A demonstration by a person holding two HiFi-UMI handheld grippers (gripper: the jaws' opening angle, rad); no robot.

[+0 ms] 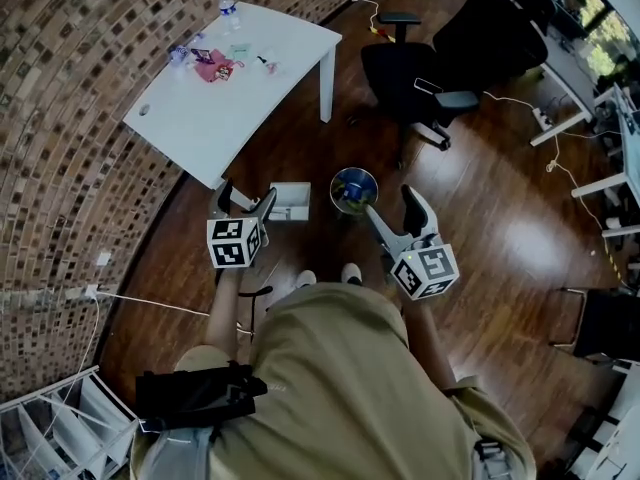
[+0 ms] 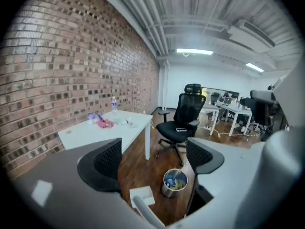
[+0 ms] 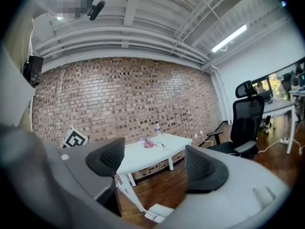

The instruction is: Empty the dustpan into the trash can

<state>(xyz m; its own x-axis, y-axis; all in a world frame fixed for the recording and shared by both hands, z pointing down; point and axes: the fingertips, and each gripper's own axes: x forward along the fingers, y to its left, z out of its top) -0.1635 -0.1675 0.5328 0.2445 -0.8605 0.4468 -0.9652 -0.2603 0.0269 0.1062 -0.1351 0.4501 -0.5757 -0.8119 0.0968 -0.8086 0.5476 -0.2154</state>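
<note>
Jaws stand spread on the left gripper [image 1: 245, 200] and the right gripper [image 1: 390, 204], with nothing between either pair. The white dustpan [image 1: 290, 201] lies on the wooden floor [image 1: 480, 218] just beside the small round trash can [image 1: 353, 190], which already holds some scraps. Neither gripper touches the pan, and I can't tell if it is empty.

If it still needs tipping, I'd worry about a hurried reach down from up here. A clipped rim could topple the light can, or a skewed pinch on the handle could spill dirt on the floor.

Both grippers are held out at waist height, well above the floor. The left angles down over pan and can, and the right points roughly level toward the white table [image 1: 230, 98].
</note>
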